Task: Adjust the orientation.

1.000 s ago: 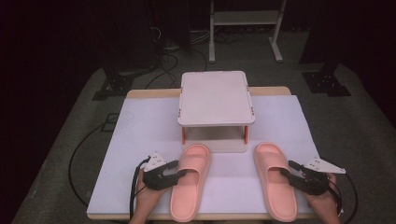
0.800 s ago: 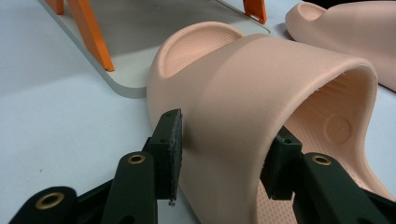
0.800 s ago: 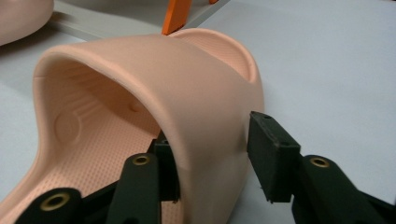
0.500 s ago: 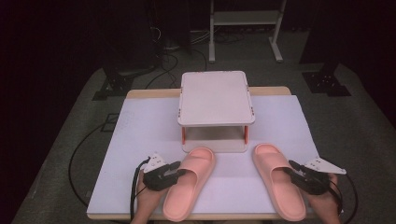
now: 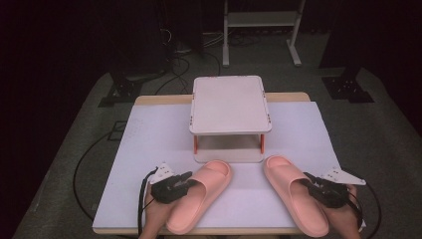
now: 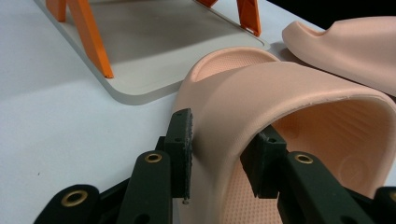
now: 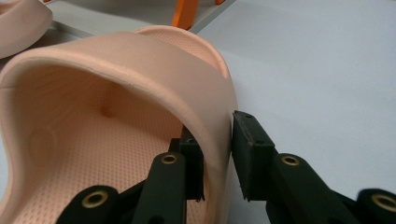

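The left slipper [image 5: 199,196] has swung since a second ago: its heel now lies out toward the table's near-left corner and its toe points in at the rack [image 5: 230,119]. It reads as being lined up for the lower shelf. The left tongs [image 5: 180,185] pinch its strap wall, jaws narrowly apart. The right tongs [image 5: 318,189] clamp the right slipper's [image 5: 293,199] strap wall likewise, that slipper barely moved. Both hands sit low at the near edge, tongs pointing inward.
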### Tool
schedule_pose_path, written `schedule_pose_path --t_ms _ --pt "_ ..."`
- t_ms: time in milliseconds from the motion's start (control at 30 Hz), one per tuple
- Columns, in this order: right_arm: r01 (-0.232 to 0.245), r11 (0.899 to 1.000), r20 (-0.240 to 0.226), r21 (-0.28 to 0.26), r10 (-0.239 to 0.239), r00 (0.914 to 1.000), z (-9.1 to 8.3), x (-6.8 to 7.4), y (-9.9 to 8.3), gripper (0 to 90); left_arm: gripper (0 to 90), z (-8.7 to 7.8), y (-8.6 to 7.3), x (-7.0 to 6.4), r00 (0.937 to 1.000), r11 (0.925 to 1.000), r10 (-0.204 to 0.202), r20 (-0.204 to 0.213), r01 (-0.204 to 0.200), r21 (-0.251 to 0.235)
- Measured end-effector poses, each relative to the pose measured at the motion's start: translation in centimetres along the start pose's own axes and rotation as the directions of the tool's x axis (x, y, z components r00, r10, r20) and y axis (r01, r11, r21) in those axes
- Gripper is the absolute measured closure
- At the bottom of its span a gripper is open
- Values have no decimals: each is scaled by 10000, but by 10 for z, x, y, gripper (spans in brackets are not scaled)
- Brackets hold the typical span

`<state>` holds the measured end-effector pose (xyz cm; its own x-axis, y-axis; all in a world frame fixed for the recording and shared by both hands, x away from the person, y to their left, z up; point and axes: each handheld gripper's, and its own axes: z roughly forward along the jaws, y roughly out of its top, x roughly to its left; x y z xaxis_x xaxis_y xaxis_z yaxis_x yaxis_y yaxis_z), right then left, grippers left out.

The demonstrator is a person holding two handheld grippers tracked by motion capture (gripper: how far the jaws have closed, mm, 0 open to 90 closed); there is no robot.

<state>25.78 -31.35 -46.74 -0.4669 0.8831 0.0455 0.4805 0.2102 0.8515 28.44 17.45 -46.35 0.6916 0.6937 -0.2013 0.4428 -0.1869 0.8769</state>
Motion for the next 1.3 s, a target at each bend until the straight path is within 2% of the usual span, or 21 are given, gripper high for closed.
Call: schedule_pose_path --t_ms 433,700,900,1300 --pt "-153 9995 -309 -276 144 9994 -4 6 6 782 662 -8 2 1 9993 9992 -204 304 214 -345" --pt "-74 9993 -498 -365 56 9987 -4 12 9 793 667 -17 3 5 9993 9979 -273 253 287 -573" --pt "-231 9984 -683 -511 195 9975 -6 12 11 794 669 -21 4 7 9992 9967 -334 215 349 -731" --pt "-263 9972 -906 -697 200 9957 -9 13 13 798 670 -22 5 4 9995 9960 -271 144 282 -846"
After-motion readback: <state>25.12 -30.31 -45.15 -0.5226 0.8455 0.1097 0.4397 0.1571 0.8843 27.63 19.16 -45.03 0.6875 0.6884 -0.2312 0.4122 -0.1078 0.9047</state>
